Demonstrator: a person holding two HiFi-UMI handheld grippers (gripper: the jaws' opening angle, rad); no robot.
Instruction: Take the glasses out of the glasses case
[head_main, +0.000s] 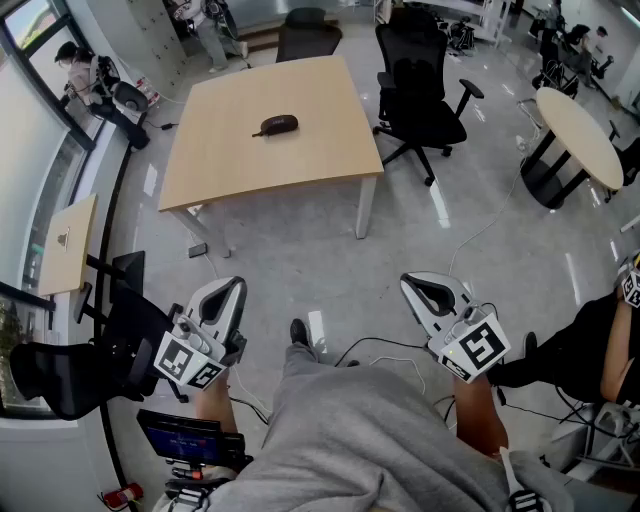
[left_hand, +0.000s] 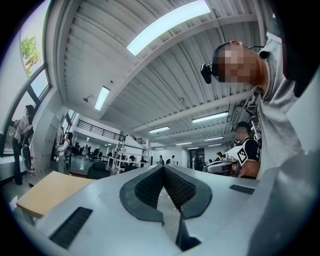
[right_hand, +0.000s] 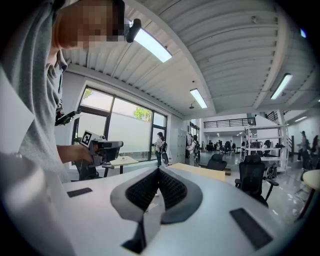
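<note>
The dark glasses case (head_main: 277, 125) lies closed on the light wooden table (head_main: 300, 160), far ahead in the head view. No glasses are visible. Both grippers are held low by the person's body, well short of the table. My left gripper (head_main: 228, 291) is shut, its dark pads meeting at the tip (left_hand: 162, 168) with nothing between them. My right gripper (head_main: 421, 288) is shut and empty too, its pads closed together (right_hand: 159, 170). Each gripper view shows the other gripper off to the side: the right gripper (left_hand: 223, 167) and the left gripper (right_hand: 102, 147).
A black office chair (head_main: 422, 92) stands right of the table and another (head_main: 308, 35) behind it. There is a round table (head_main: 582, 135) at far right and a small side table (head_main: 66, 245) at left. A black chair (head_main: 60, 375) sits near my left side. Cables (head_main: 380, 350) trail on the floor.
</note>
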